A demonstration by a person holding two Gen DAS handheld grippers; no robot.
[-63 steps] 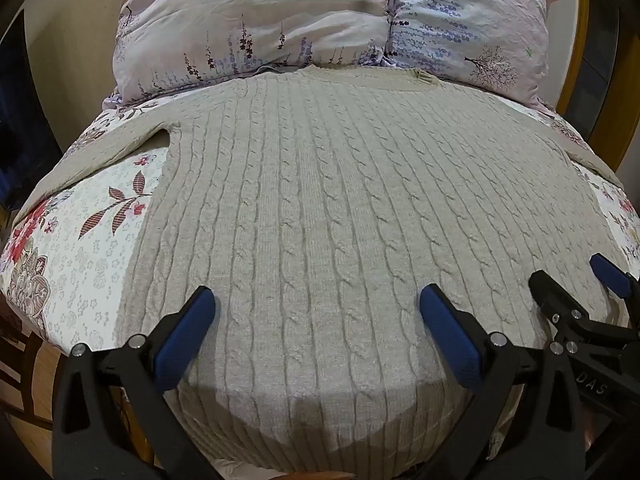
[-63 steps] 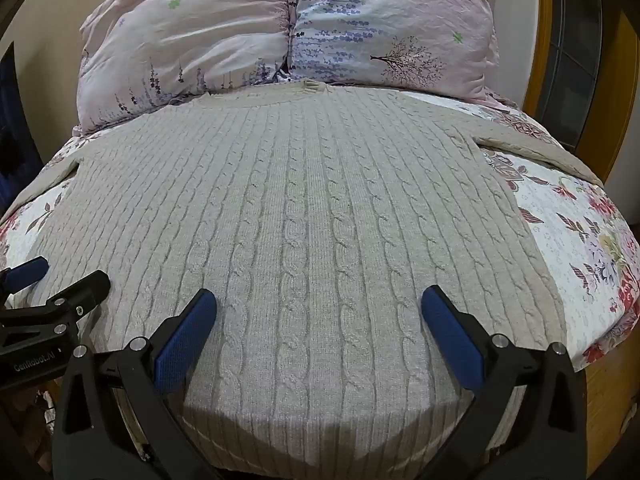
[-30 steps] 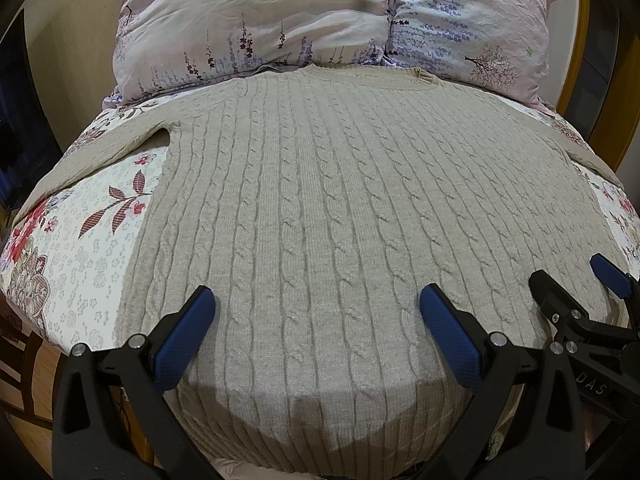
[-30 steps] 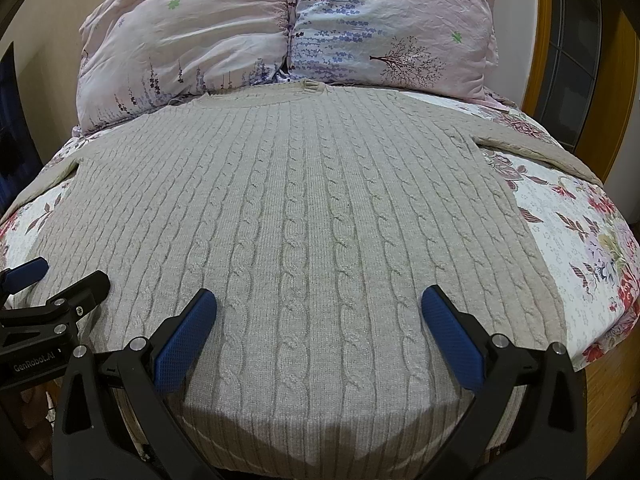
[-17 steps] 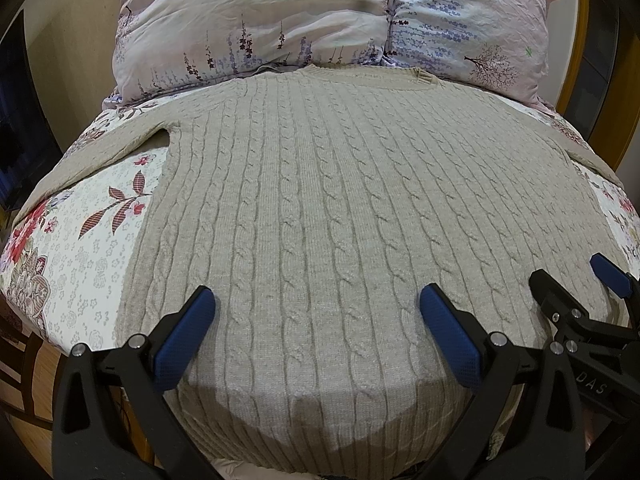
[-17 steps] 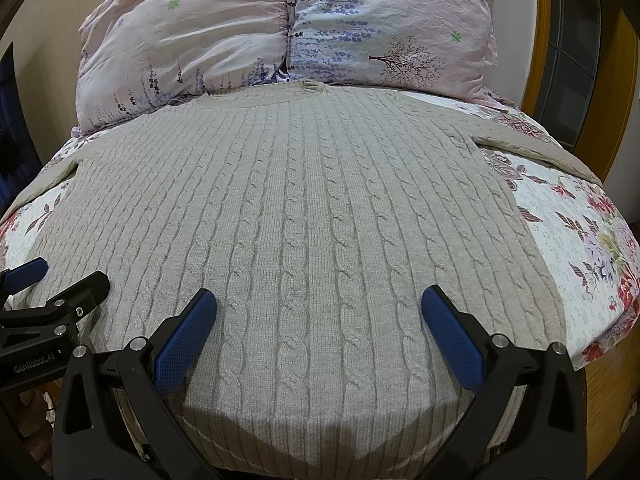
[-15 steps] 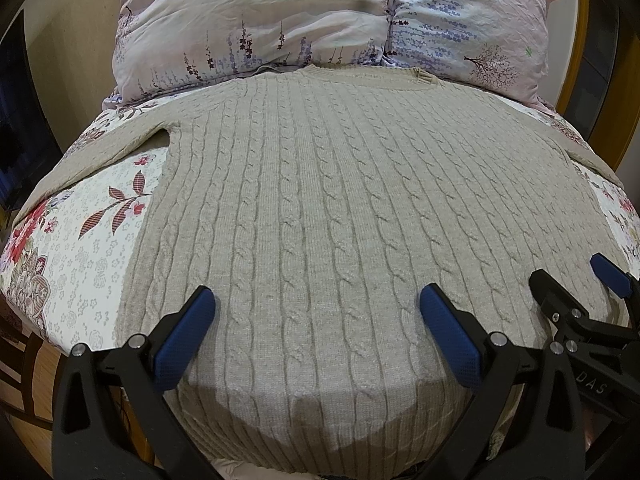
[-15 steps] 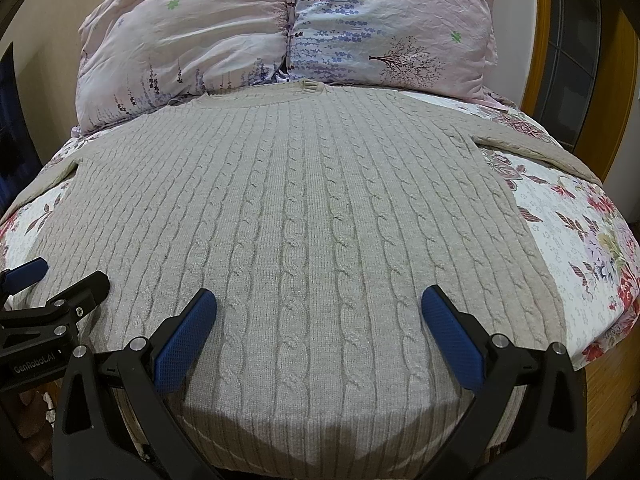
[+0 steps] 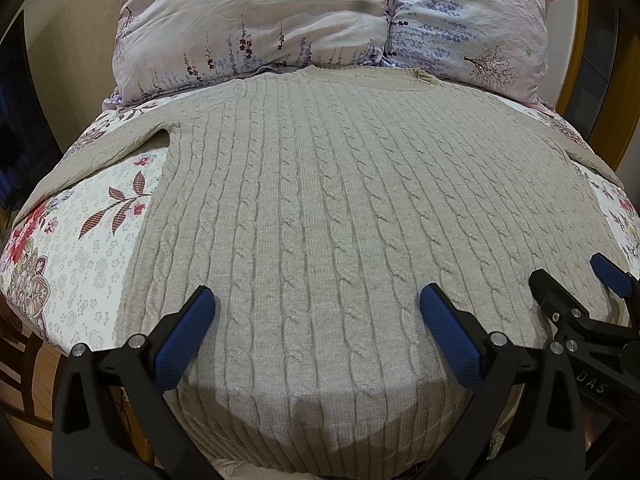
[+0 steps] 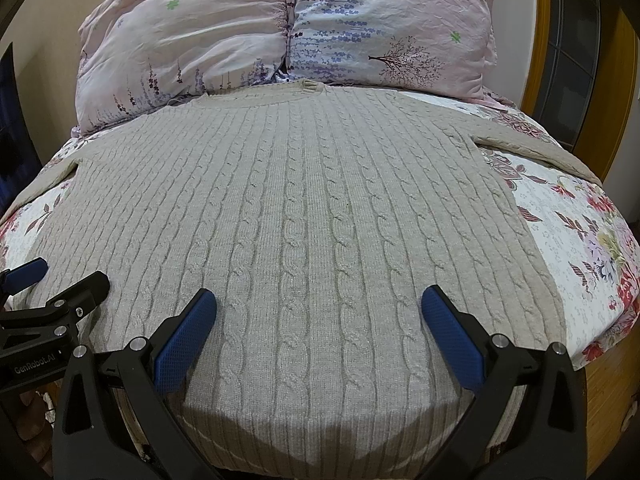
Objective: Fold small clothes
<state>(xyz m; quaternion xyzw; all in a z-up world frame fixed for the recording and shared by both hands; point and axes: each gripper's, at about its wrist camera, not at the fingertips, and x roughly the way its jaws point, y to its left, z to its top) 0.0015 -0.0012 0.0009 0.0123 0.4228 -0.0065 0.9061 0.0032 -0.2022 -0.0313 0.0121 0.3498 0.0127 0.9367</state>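
A beige cable-knit sweater [image 9: 340, 208] lies flat and spread out on the bed, collar toward the pillows, sleeves out to both sides. It also fills the right wrist view [image 10: 304, 216]. My left gripper [image 9: 316, 320] is open and empty, hovering above the sweater's hem, left of centre. My right gripper [image 10: 318, 320] is open and empty above the hem, right of centre. Each gripper shows at the edge of the other's view: the right gripper [image 9: 576, 284] and the left gripper [image 10: 60, 276].
Two floral pink pillows [image 9: 320, 24] lean at the head of the bed. A floral quilt [image 9: 72, 248] shows on both sides of the sweater [image 10: 576, 248]. A wooden bed frame [image 10: 608, 404] edges the right side.
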